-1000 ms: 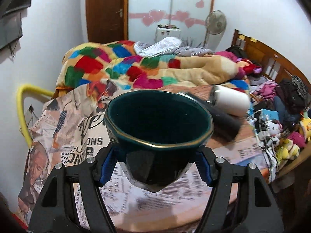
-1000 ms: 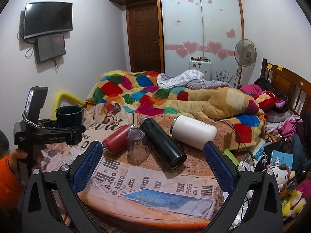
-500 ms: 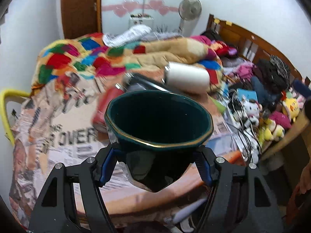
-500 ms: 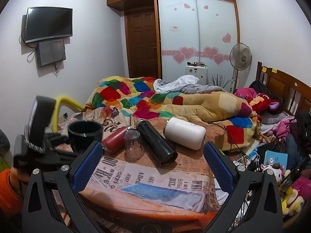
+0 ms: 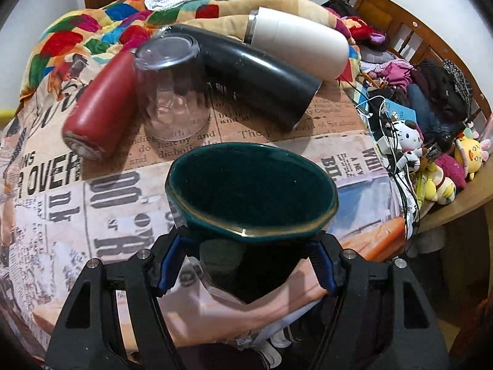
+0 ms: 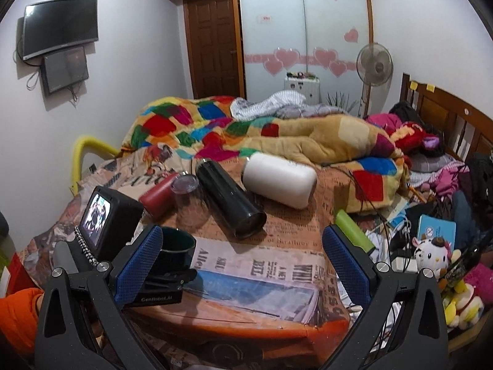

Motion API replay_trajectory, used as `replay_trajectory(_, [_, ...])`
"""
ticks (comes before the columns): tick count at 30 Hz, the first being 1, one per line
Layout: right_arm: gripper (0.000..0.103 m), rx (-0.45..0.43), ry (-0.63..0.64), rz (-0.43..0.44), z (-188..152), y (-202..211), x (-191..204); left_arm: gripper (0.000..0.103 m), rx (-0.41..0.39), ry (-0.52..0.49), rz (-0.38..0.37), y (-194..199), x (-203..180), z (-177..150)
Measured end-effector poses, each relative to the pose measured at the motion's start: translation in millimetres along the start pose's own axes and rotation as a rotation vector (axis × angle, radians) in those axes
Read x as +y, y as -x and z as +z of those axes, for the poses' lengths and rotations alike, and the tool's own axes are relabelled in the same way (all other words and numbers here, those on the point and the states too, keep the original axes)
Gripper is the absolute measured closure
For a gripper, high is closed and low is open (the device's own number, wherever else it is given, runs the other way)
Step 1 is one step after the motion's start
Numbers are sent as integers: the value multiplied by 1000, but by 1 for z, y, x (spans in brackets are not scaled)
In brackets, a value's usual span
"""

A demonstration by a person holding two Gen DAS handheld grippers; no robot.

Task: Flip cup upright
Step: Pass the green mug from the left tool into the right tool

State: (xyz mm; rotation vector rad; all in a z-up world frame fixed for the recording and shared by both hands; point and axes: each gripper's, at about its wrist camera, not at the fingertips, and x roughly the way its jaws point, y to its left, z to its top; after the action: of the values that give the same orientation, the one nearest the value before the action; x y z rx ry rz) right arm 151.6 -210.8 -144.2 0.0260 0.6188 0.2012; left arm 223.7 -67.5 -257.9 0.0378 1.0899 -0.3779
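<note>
Left gripper (image 5: 246,265) clamps the upright green cup (image 5: 251,194) above the table (image 5: 129,203).

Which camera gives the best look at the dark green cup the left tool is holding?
The left wrist view. The dark green cup fills the centre there, mouth up, gold rim and inside visible, gripped by the left tool. The right wrist view shows it small at lower left, partly hidden behind a blue pad.

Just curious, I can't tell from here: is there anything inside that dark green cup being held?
The green cup, clamped in the left gripper, faces mouth-up. Its visible inner wall is bare and dark, with no contents showing. The very bottom is in shadow and can't be made out.
</note>
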Motion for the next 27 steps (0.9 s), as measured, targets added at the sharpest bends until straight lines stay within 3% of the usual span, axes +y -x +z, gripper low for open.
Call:
replay_trajectory(7, [0,62,-25,-9,-5,-23,-7,33,13,2,-3,-20,3,14])
replay_trajectory(17, [0,135,-47,2,-10,-45,-7,33,19,-30,6,-28,1,9])
replay_trajectory(27, [0,163,-75,37,-5,-50,5,29,-100,-8,19,33,16,-8])
